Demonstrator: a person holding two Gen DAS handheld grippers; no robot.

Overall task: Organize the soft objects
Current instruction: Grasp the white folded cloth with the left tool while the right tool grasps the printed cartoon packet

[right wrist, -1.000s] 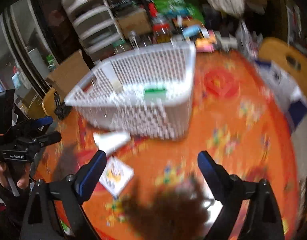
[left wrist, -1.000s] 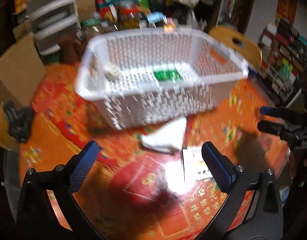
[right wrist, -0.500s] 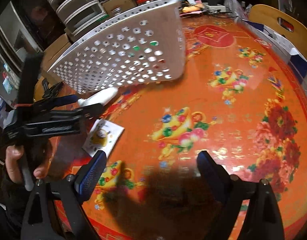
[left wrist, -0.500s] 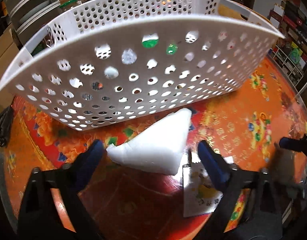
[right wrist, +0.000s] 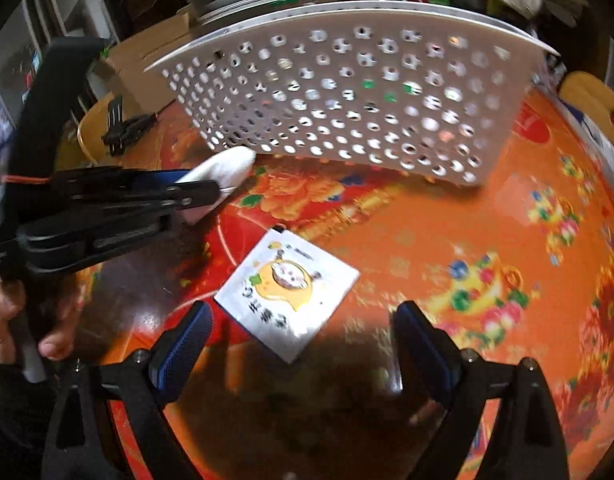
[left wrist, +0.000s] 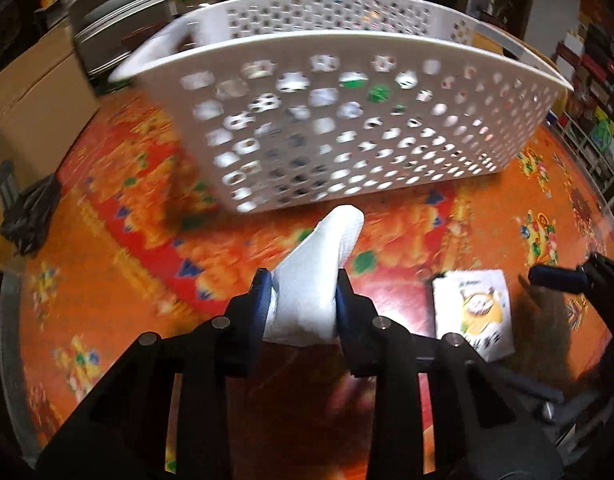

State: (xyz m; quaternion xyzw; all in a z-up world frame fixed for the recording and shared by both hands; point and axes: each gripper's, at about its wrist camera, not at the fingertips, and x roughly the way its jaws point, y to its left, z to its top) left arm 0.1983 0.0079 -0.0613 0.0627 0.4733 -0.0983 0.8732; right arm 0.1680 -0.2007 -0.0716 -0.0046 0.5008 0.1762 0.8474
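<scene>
My left gripper (left wrist: 303, 292) is shut on a white soft tissue pack (left wrist: 319, 272), held just above the orange table in front of the white perforated basket (left wrist: 347, 128). The pack also shows in the right wrist view (right wrist: 227, 168), clamped in the left gripper (right wrist: 211, 192). My right gripper (right wrist: 303, 336) is open and empty, low over the table, with a flat white square packet (right wrist: 287, 292) with a yellow cartoon print lying just ahead of its fingers. The packet also shows in the left wrist view (left wrist: 473, 312). Green and white items lie inside the basket (right wrist: 347, 96).
The round table (right wrist: 487, 220) has an orange and red floral cover. A black clip (left wrist: 27, 216) lies at its left edge. Cardboard boxes (left wrist: 31, 92), plastic drawers and cluttered shelves stand behind the basket. A wooden chair (right wrist: 595, 96) is at the right.
My left gripper has closed on the white tissue pack and lifted it off the table. My right gripper has moved left, toward the printed packet, staying open.
</scene>
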